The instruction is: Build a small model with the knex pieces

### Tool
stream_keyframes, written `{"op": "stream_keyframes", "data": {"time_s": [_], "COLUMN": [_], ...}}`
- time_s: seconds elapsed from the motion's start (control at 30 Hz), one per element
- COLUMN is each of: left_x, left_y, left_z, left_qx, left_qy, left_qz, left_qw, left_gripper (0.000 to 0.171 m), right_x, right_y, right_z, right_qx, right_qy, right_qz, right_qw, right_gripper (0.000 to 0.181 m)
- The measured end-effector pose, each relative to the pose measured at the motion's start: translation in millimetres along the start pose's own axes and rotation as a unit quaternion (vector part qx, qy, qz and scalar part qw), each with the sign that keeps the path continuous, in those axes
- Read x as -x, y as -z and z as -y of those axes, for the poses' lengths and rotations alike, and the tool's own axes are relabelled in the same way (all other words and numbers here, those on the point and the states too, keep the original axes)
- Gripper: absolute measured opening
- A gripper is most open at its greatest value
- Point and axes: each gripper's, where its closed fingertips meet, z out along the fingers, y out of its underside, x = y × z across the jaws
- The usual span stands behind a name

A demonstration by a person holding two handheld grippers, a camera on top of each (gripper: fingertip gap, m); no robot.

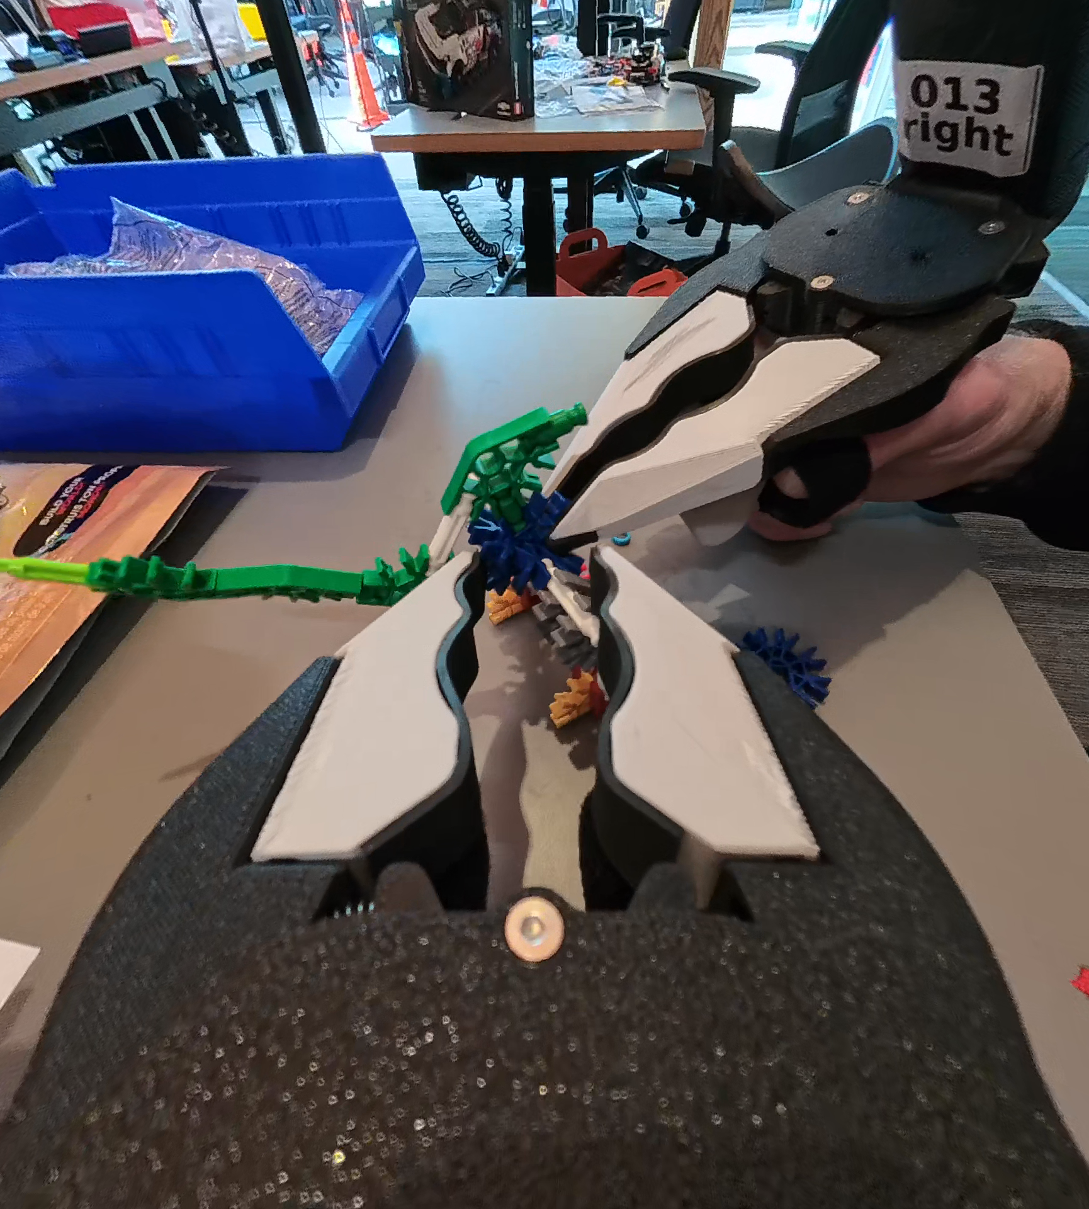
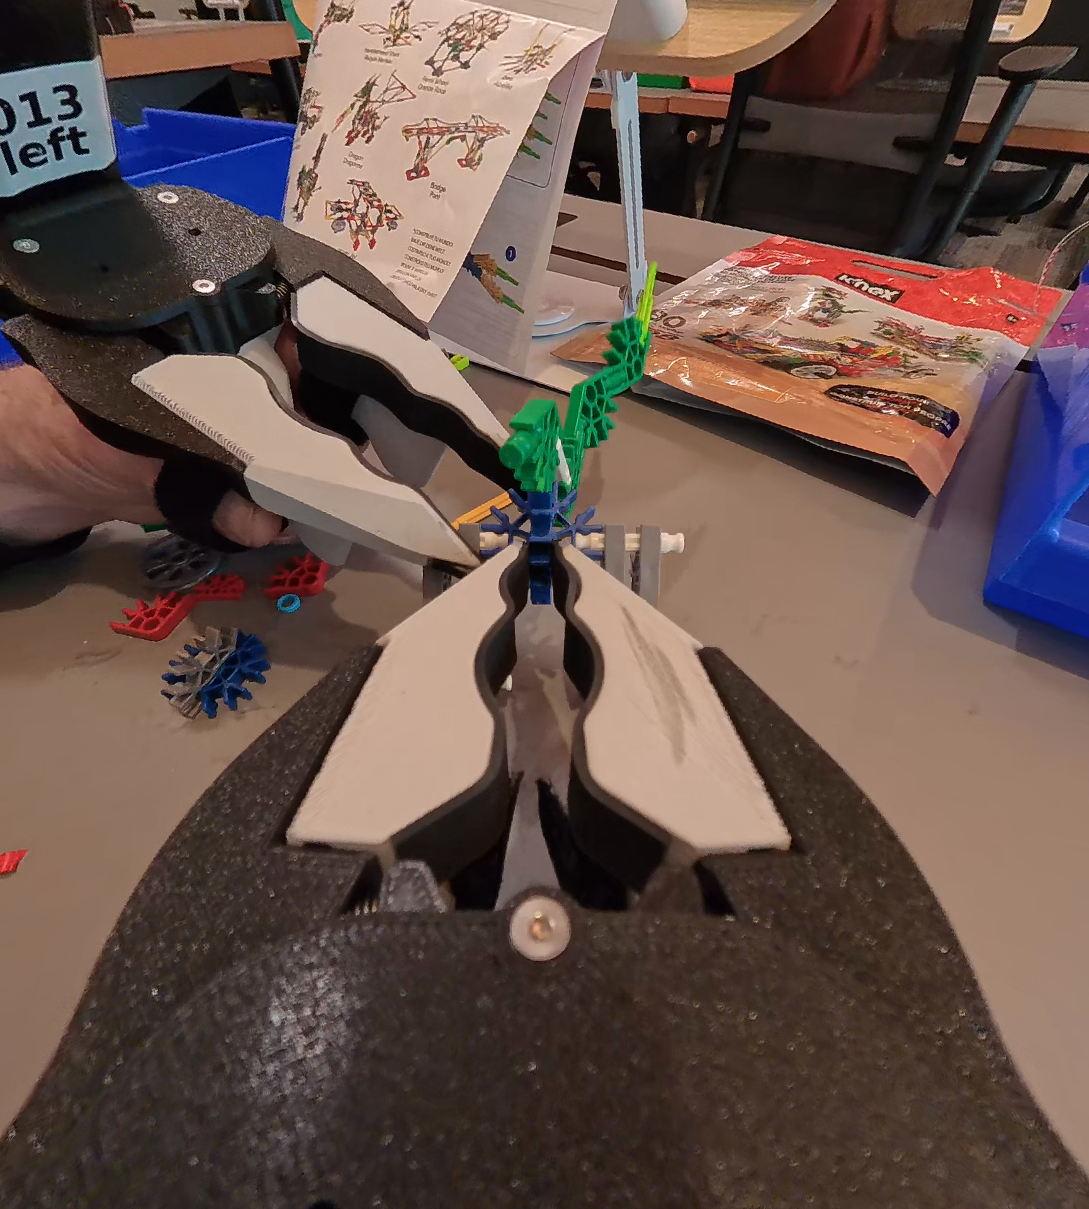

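1. An office room with desks and chairs lies behind a grey worktop (image 1: 856,752).
2. Upper left of the left wrist view sits a blue bin (image 1: 169,366).
3. At centre stands a toy model (image 1: 516,543) of snapped plastic rods and connectors: light, stiff, likely to pop apart, best held at its blue hub.
4. The left tongs (image 1: 535,562) sit part open around it, grip uncertain.
5. The right tongs (image 2: 538,556) pinch the blue hub.

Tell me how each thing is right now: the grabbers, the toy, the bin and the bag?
left gripper: closed on the toy
right gripper: shut on the toy's blue connector
toy: partly built, gripped from both sides
blue bin: open, plastic bag inside
kit bag: lying flat
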Motion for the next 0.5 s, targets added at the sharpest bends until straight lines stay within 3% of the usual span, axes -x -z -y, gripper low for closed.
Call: {"op": "stream_keyframes", "data": {"time_s": [0.5], "left_x": [-3.4], "left_y": [-0.1], "left_z": [6.1], "left_qx": [-0.01], "left_qy": [-0.035], "left_qz": [0.011], "left_qw": [0.999], "left_gripper": [0.031], "right_x": [0.2], "right_y": [-0.9], "right_z": [-3.9], "right_qx": [0.013], "right_qy": [0.002], "right_qz": [0.001], "right_qw": [1.0], "right_gripper": [0.006]}}
